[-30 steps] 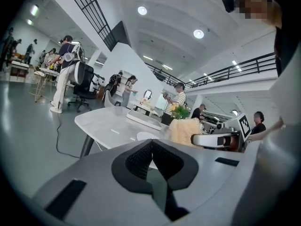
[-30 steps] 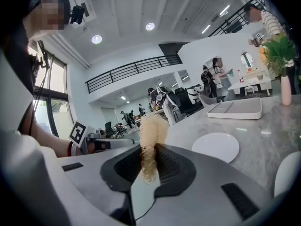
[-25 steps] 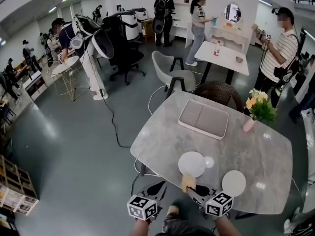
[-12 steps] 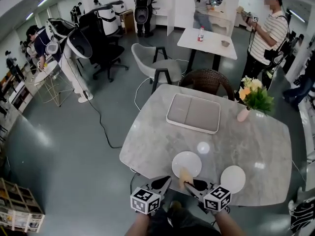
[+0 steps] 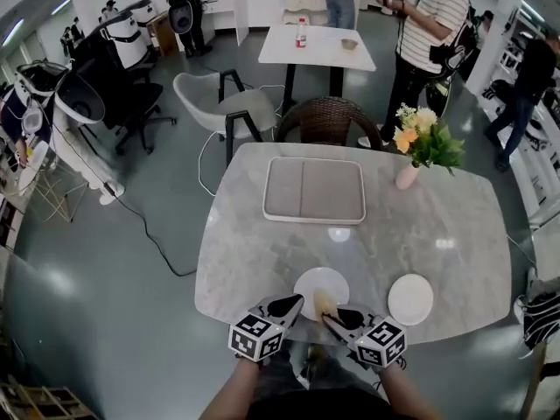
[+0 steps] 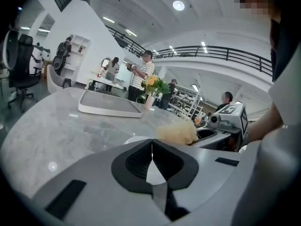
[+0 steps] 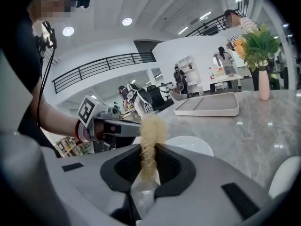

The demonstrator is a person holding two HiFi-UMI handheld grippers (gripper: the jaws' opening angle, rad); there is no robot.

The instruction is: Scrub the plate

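A rounded grey marble-look table (image 5: 262,252) stands on a glossy grey floor (image 5: 114,322). At its far edge is a brown wicker chair (image 5: 328,121), with a pale grey shell chair (image 5: 199,91) left of it and a white rectangular table (image 5: 324,52) farther back.

A grey tray (image 5: 314,190) lies on the marble table (image 5: 437,234), flower vase (image 5: 407,176) nearby

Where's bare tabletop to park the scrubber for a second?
The table is bare left of the near plate, below the tray, and between the flower vase and the second plate. The near edge is crowded: both plates, left gripper, right gripper with its scrubber.
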